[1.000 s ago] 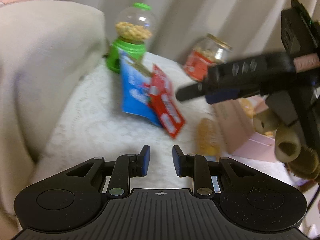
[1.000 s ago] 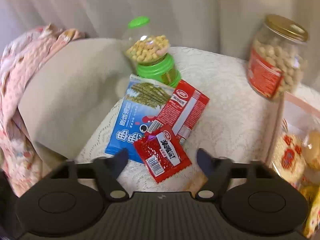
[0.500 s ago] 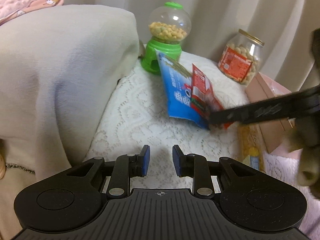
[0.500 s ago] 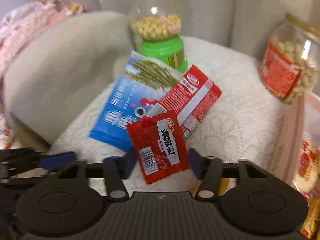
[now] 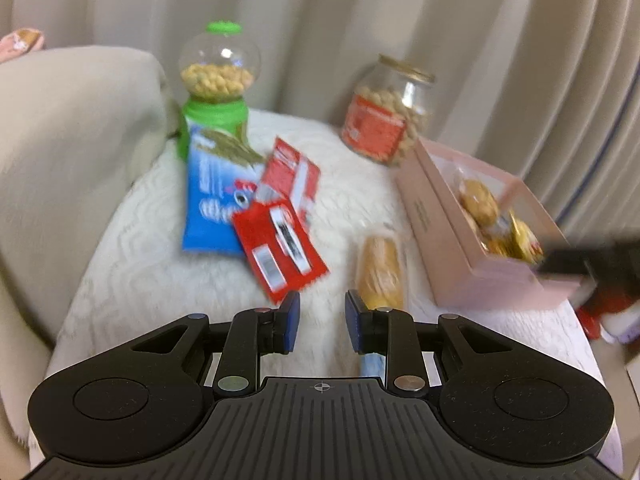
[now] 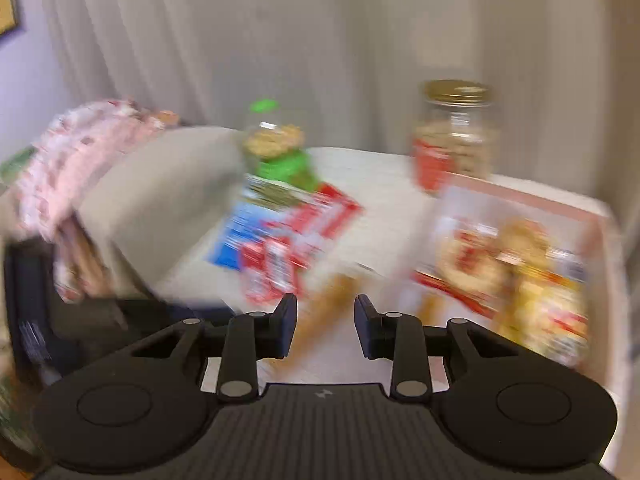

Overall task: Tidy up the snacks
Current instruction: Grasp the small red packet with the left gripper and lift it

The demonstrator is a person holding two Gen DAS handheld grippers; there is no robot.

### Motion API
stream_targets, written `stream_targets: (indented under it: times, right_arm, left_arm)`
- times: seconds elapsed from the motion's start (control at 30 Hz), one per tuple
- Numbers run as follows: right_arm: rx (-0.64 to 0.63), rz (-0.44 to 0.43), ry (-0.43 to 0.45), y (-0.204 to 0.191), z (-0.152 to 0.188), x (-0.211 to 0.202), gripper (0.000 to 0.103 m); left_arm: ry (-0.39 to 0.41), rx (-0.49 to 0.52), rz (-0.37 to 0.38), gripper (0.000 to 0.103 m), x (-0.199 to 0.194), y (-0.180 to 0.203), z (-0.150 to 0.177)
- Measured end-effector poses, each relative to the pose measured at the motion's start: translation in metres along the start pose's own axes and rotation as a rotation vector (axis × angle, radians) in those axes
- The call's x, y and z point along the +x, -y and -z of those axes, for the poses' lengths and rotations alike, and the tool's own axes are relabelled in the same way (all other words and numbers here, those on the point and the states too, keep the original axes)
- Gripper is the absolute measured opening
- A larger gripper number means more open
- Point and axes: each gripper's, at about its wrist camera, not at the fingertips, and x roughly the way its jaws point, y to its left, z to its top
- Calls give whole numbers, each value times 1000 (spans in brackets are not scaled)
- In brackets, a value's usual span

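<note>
On the white lace cloth (image 5: 160, 272) lie a blue packet (image 5: 212, 200), a red-and-white packet (image 5: 292, 176) and a small red packet (image 5: 280, 248) overlapping it. A yellow wrapped snack (image 5: 380, 268) lies beside a pink box (image 5: 448, 232) that holds several snacks. My left gripper (image 5: 322, 320) hovers low in front of the red packet, its jaws a narrow gap apart with nothing between them. My right gripper (image 6: 326, 320) is shut on nothing, above the yellow snack (image 6: 332, 300). It appears as a dark bar (image 5: 588, 260) at the box's near corner. The right wrist view is blurred.
A green-based globe dispenser (image 5: 216, 80) and a gold-lidded glass jar (image 5: 384, 116) of nuts stand at the back, in front of curtains. A beige cushion (image 5: 72, 140) rises on the left. The cloth's right edge drops off past the pink box (image 6: 520, 200).
My right gripper closed from wide open and swung right, away from the small red packet, which stays on the cloth. The left view shifted right, bringing the pink box into sight.
</note>
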Motion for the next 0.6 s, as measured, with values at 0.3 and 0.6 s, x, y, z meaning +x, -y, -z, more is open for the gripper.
stream_targets:
  times: [0.3,0.6]
  right_arm:
    - [46,349,35,73,95,-17,68]
    - [159,289,60,84,119,-1,68]
  left_arm:
    - [-53,-297,-90,30,48,-43,-27]
    - [-99,-77,-191,44,80,10,-39]
